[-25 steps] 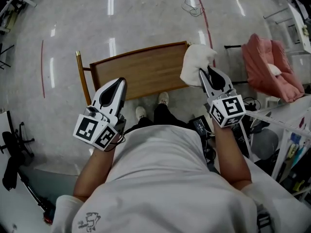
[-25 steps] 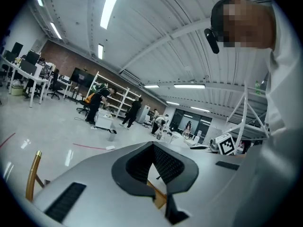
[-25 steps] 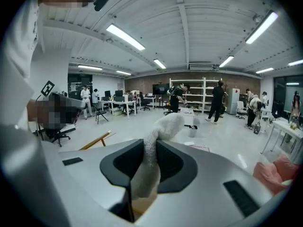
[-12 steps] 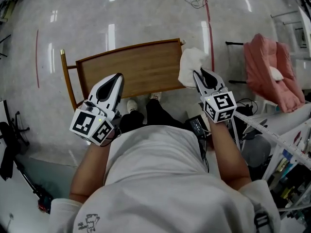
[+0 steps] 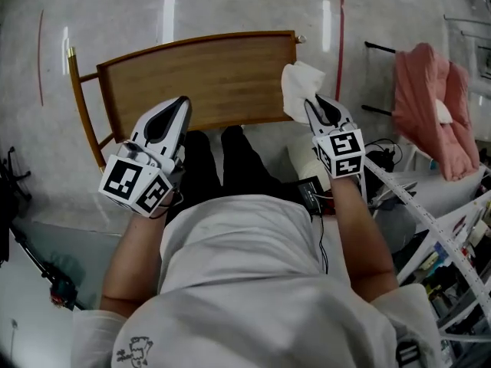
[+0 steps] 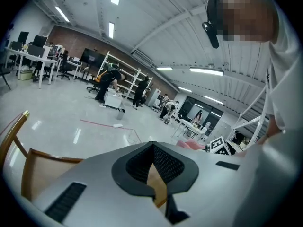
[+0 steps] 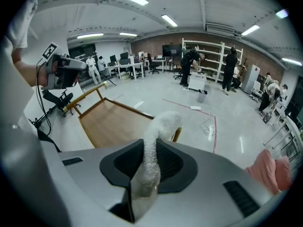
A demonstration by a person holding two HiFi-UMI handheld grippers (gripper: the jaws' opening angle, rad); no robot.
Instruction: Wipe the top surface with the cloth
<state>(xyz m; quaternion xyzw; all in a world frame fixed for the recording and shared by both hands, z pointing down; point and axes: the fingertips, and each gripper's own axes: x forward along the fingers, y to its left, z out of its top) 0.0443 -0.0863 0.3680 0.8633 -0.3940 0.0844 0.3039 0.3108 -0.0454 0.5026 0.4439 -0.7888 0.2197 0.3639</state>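
A wooden table top stands in front of me, with a brass-coloured frame at its left end. My right gripper is shut on a white cloth, which hangs at the table's right end near the front corner. In the right gripper view the cloth rises from between the jaws, with the table top beyond it. My left gripper is shut on nothing and hovers over the table's near edge, left of centre. In the left gripper view a strip of table top shows past the jaws.
A pink padded thing lies on the floor at the right, beside a red tape line. A white rack frame and cables crowd my right side. A black chair base is at the left. People work at shelves far off.
The table has come nearer and now fills more of the head view. Both grippers hold their pose, the right one still gripping the cloth at the table's right end.
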